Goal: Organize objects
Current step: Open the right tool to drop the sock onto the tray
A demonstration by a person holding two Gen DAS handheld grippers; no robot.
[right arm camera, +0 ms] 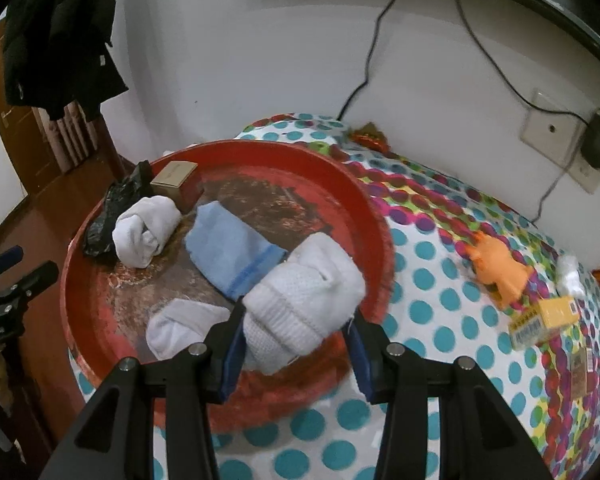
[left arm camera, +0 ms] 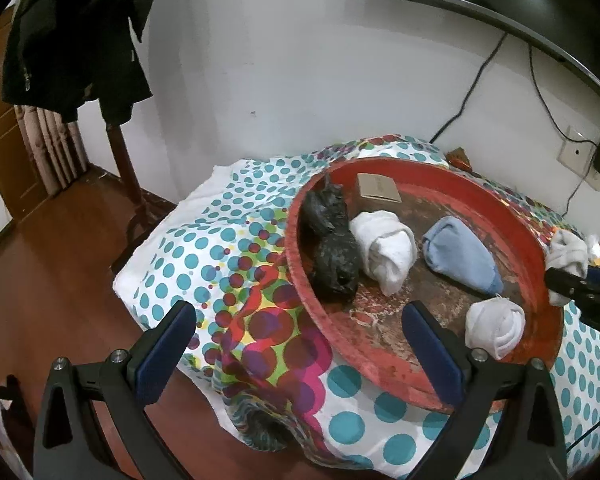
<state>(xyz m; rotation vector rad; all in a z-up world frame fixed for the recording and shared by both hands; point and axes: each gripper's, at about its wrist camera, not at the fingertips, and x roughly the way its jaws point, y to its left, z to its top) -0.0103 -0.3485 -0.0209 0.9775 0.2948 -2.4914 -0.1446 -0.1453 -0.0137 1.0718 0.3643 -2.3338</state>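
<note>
The desk [right arm camera: 440, 248] wears a loose dotted cloth and stands against a white wall. The red tray [right arm camera: 364, 216] holds rolled socks. The right tongs [right arm camera: 296, 336] clamp a soft, light white sock roll [right arm camera: 304, 296] mid-bundle, above the tray's near edge. The left tongs [left arm camera: 300, 344] gape wide, empty.

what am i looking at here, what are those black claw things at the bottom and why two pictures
Those black claws are hand-held grippers: a person holds one in each hand, and each carries a camera looking along its two fingers. So the two pictures show one scene from each hand.

The left gripper stands open and empty near the round red tray. The right gripper is clamped on a rolled white sock above the tray.

In the tray lie a black plastic bag, a small box, a blue sock roll and two white sock rolls. An orange toy and a yellow box lie on the dotted cloth.
</note>
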